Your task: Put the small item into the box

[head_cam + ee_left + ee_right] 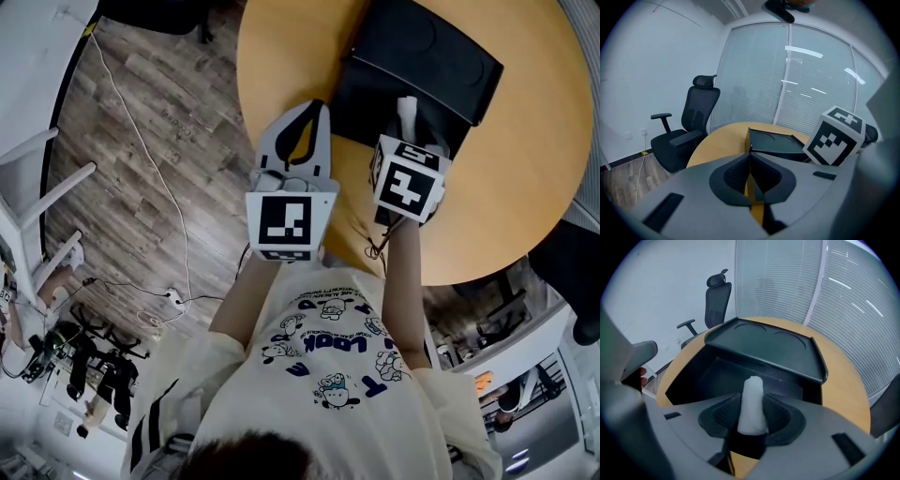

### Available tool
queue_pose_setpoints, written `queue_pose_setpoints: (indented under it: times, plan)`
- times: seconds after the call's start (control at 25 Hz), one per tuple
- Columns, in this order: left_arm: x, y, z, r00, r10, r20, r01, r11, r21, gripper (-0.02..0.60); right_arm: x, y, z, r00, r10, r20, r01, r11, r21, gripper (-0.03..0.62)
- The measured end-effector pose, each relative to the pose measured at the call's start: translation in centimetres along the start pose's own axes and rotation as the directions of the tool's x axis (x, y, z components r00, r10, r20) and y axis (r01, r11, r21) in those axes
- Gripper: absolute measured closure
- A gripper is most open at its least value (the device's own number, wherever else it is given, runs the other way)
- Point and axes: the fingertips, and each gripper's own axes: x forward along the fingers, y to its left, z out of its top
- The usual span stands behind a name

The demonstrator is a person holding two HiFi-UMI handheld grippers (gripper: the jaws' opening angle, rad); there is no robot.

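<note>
A black box (361, 103) stands open on the round wooden table (525, 187), its lid (427, 56) tilted back behind it. My right gripper (405, 131) hangs over the box, pointing steeply down, shut on a small white cylindrical item (406, 111). In the right gripper view the white item (752, 394) stands up between the pads of the right gripper (752, 411), above the box's dark inside (708, 376). My left gripper (317, 111) is held just left of the box, jaws shut with nothing between them. The left gripper view shows the left gripper (750, 161) closed, with the box (776, 143) beyond it.
A black office chair (689, 131) stands beyond the table's far left edge, seen also as the chair (715, 301) in the right gripper view. Cables (169, 197) trail over the wooden floor left of the table. Window blinds (787, 282) close off the far side.
</note>
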Motion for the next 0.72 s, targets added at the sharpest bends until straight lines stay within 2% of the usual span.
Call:
queue_pose_setpoints:
  times: [0.44,0.72]
  plan:
    - [-0.4,0.0,0.7,1.000,-0.009,0.011,0.009,1.000,-0.001,0.566,-1.4,-0.8,0.7,0.998,-0.017,0.054,0.015,0.999,0.040,0.416]
    - [-0.9,-0.7,2.3,0.998,-0.049,0.040,0.048,0.999,0.015,0.566,-5.2,-1.9,2.2,0.980,-0.038,0.197,0.011,0.990,0.139,0.448]
